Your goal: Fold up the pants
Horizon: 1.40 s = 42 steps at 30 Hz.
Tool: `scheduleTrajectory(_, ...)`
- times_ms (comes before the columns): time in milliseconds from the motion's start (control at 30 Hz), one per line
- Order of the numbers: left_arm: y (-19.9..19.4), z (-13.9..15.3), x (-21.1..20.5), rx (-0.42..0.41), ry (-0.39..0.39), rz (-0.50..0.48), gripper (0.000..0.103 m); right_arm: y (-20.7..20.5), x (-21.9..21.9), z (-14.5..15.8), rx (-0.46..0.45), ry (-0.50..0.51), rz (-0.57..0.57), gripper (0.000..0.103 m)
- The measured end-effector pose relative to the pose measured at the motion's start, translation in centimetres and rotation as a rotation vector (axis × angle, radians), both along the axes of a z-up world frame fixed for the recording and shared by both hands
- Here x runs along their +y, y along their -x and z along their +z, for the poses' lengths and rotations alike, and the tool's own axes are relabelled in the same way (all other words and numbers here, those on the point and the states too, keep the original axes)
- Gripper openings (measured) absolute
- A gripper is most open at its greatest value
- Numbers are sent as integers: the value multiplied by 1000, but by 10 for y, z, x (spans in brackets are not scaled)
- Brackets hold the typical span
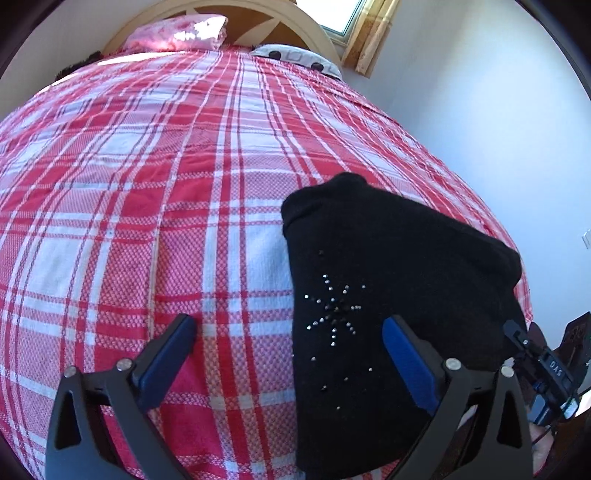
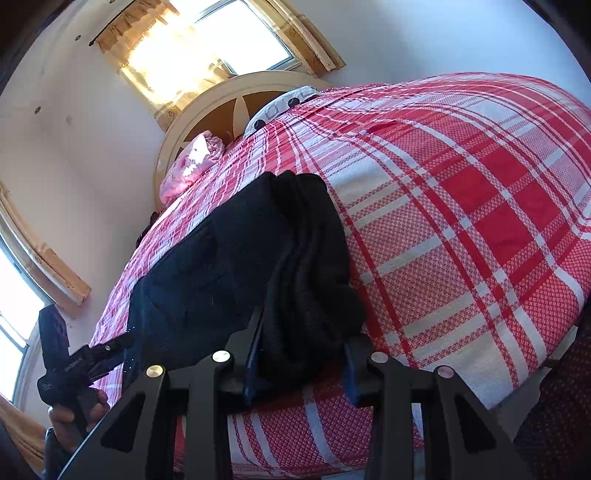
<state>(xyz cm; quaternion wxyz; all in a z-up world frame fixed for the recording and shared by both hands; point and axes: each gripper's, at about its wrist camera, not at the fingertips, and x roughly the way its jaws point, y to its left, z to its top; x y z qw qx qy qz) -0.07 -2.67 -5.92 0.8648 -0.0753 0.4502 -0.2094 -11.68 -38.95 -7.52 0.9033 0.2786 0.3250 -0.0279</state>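
Black pants (image 1: 369,266) with a rhinestone star lie folded in a thick stack on the red plaid bedspread (image 1: 147,184), near the bed's right edge. My left gripper (image 1: 288,325) is open just above the pants' left edge, one finger over the bedspread, one over the cloth. In the right wrist view the pants (image 2: 236,258) show stacked layers. My right gripper (image 2: 301,339) has its fingers around the thick near end of the stack, with a wide gap between them. The other gripper (image 2: 74,362) appears at lower left.
A pink pillow (image 1: 177,35) and a white dotted pillow (image 1: 295,57) lie by the curved headboard (image 2: 229,107). Windows with wooden frames (image 2: 207,48) are in the white walls. The bed edge (image 2: 517,387) drops off at right.
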Motion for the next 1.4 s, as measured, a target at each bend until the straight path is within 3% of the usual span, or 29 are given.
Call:
scheduleTrajectory(67,2,4,-4,-13,-11,-6,101,1,-1,0,-2,-3,-2,37)
scheduleTrajectory(133,4,16,1,-32,53,-6,90,0,-1,-1,-3,-7,-1,37)
scheduleTrajectory(233,2,29,5,-54,85,0,89,1,-5,-2,-7,-27,1,38)
scheduleTrajectory(333,-2,24,2,-55,54,-3,89,1,-6,-2,-8,-37,3,38)
scheduleTrajectory(433,-6,4,1,43,139,-23,89,2,-7,-3,-9,-42,4,38)
scheduleTrajectory(500,3,6,-5,-4,118,-17,88,2,-8,-3,-10,-44,4,38)
scheduleTrajectory(567,14,8,-15,-15,117,-83,77,2,-6,-2,-11,-45,3,38)
scheduleTrajectory(633,24,10,-21,-11,129,-108,77,2,-6,-3,-12,-47,2,38)
scheduleTrajectory(700,28,11,-24,0,139,-133,70,2,-6,-3,-13,-49,0,38)
scheduleTrajectory(733,30,12,-23,12,151,-128,61,2,-6,-3,-13,-48,0,38)
scheduleTrajectory(800,27,11,-14,63,224,-119,44,3,-6,-4,-13,-49,0,38)
scheduleTrajectory(833,22,9,-9,93,256,-100,31,3,-6,-4,-13,-50,0,38)
scheduleTrajectory(1000,12,-7,11,220,431,-32,24,4,-9,-5,-18,-65,-1,38)
scheduleTrajectory(1033,14,-7,10,214,425,-32,23,5,-9,-5,-20,-67,-1,38)
scheduleTrajectory(1200,32,11,-16,56,254,-79,19,6,-9,-5,-24,-66,-3,38)
scheduleTrajectory(1300,33,14,-17,16,222,-77,18,6,-8,-4,-26,-53,-4,38)
scheduleTrajectory(1400,32,17,-13,-2,216,-70,17,8,6,3,-29,48,-1,36)
